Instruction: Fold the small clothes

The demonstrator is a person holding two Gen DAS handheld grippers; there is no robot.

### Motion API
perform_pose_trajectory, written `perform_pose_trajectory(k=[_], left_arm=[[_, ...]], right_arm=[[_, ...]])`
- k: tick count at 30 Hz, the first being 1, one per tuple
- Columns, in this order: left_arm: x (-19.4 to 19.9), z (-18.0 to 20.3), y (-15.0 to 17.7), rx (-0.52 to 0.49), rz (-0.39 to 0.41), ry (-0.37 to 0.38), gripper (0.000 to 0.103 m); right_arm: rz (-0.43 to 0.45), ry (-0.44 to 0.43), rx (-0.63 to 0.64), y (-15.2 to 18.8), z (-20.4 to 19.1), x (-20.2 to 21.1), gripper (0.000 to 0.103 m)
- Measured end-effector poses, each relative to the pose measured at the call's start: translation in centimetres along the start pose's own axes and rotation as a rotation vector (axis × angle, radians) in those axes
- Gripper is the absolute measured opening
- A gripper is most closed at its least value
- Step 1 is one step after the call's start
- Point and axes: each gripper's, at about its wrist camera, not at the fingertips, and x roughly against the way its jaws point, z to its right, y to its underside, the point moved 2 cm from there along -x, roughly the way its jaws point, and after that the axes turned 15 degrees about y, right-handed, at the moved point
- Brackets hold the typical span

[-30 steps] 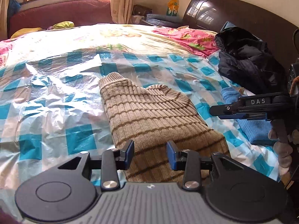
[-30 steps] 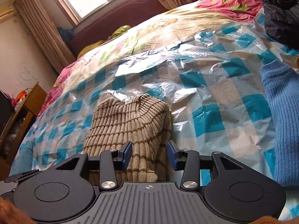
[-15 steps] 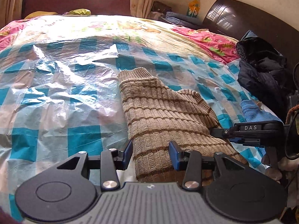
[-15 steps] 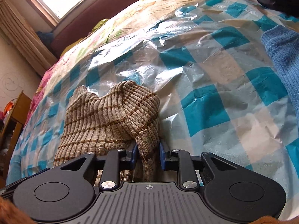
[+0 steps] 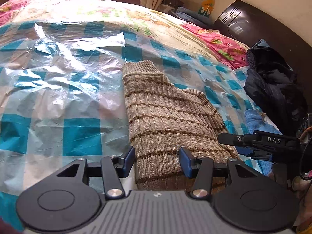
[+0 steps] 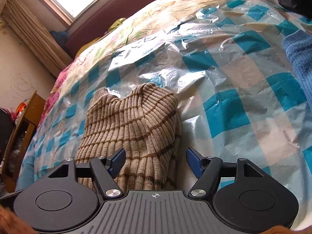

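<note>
A beige ribbed sweater with brown stripes (image 5: 165,117) lies folded lengthwise on the blue-checked plastic sheet (image 5: 58,97). My left gripper (image 5: 157,160) hangs low over its near end. The jaws are opening and straddle the knit without pressing on it. My right gripper (image 6: 155,161) is at the sweater's (image 6: 136,120) right side, jaws opening wide, with the folded edge lying loose between them. In the left wrist view the right gripper's fingers (image 5: 230,138) reach in from the right at the sweater's right edge.
A blue knit garment (image 6: 300,62) lies on the sheet right of the sweater. A dark jacket (image 5: 273,89) is heaped against the dark headboard (image 5: 253,25). A wooden cabinet (image 6: 25,117) stands beyond the bed's left side.
Both grippers sank closer to the sweater. The right jaws pinched the folded edge half a second ago and have now sprung wide. The left jaws have widened.
</note>
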Motion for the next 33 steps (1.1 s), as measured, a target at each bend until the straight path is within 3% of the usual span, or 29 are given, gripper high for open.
perform_pose_trajectory(k=[2,5,12,14,15,16,18,25,28,33], left_arm=[[-0.9,-0.9,0.1,0.040,-0.008,0.018,0.068],[-1.5,-2.0,-0.2,0.089,-0.021,0.058,0.073],[-2.0,-2.5,-0.2,0.094,-0.035,0.108,0.075],[-2.6,-2.6,-0.3,0.112,-0.034,0.136,0.074],[-2.7,-2.7,-0.4,0.123,-0.035,0.139,0.073],[-2.7,-2.7,-0.4,0.125,-0.037,0.146,0.070],[-1.9,-2.4,-0.2,0.103,-0.041,0.152,0.066],[2.7,-2.6,2.3,0.095,-0.050,0.117,0.062],[3.6,-3.3,3.3,0.088,-0.056,0.067,0.063],[3.3,-2.4,2.6,0.067,-0.004,0.022,0.063]], right_arm=[[-0.023,-0.002,-0.007,0.3,0.1,-1.2,0.071],[-0.040,-0.032,-0.035,0.2,0.5,-1.6,0.073],[-0.046,-0.053,-0.029,0.3,0.7,-1.8,0.073],[-0.042,-0.065,-0.029,0.3,0.3,-2.0,0.068],[-0.046,-0.067,-0.030,0.2,0.0,-2.0,0.061],[-0.049,-0.071,-0.028,0.2,-0.1,-1.9,0.048],[-0.077,-0.114,-0.045,0.5,-0.5,-1.6,0.041],[-0.140,-0.222,-0.017,3.8,-3.5,-0.4,0.035],[-0.123,-0.184,0.019,5.0,-4.0,-0.3,0.034],[-0.080,-0.116,0.031,2.9,-4.3,0.1,0.035]])
